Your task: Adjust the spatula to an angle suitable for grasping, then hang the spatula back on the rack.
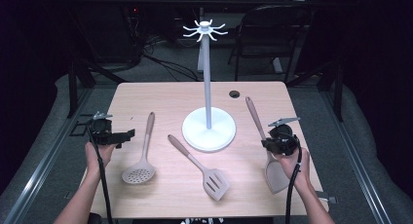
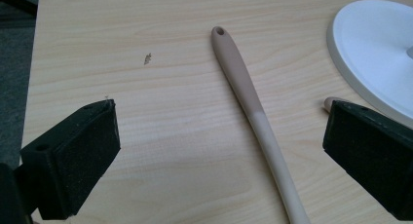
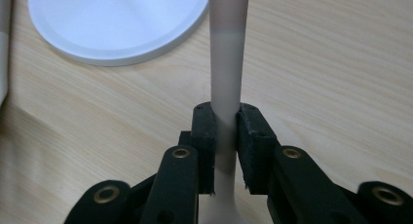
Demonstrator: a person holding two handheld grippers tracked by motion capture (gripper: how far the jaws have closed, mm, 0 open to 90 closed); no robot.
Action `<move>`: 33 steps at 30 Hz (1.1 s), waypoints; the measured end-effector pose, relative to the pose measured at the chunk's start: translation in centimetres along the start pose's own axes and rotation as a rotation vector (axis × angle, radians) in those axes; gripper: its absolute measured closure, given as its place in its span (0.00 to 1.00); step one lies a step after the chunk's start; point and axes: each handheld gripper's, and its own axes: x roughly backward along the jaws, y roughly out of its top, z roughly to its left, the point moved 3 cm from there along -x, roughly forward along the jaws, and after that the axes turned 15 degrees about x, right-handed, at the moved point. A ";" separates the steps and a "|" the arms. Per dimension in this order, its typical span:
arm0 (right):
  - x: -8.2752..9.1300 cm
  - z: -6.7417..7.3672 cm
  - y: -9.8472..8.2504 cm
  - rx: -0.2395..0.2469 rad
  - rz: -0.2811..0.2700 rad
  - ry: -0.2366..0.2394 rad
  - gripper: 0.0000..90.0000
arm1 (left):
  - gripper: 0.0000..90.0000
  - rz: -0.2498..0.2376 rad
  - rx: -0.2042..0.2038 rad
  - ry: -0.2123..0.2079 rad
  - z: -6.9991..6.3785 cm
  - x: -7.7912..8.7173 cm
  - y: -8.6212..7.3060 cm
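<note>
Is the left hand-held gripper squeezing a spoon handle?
No, the left hand-held gripper is wide open, and the skimmer handle lies on the table untouched between its jaws.

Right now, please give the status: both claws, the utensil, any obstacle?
Right claw shut on beige solid spatula handle. Left claw open over skimmer handle. White hook stand close at left of spatula.

You see the table (image 1: 160,95) brightly lit from above against a dark room; soft shadows fall beneath the utensils, and both gripper views look slightly soft.
</note>
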 end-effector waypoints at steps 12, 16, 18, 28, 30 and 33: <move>0.9 1.5 1.1 0.064 -0.052 0.001 0.88 | 0.00 -0.008 -0.011 -0.050 -1.2 0.5 0.1; 1.2 2.0 1.4 0.080 -0.066 0.002 0.88 | 0.00 -0.023 -0.021 -0.073 -2.2 1.0 0.4; 1.3 2.3 1.6 0.092 -0.072 0.005 0.88 | 0.00 -0.021 -0.029 -0.076 -2.6 1.2 0.4; 1.5 3.2 2.2 0.129 -0.092 0.011 0.88 | 0.00 -0.011 -0.052 -0.129 -4.3 1.7 0.6; 1.5 3.4 2.3 0.135 -0.097 0.010 0.88 | 0.00 -0.009 -0.056 -0.139 -4.7 1.8 0.6; 1.7 3.6 2.5 0.143 -0.105 0.007 0.88 | 0.00 -0.012 -0.052 -0.169 -5.4 2.1 0.7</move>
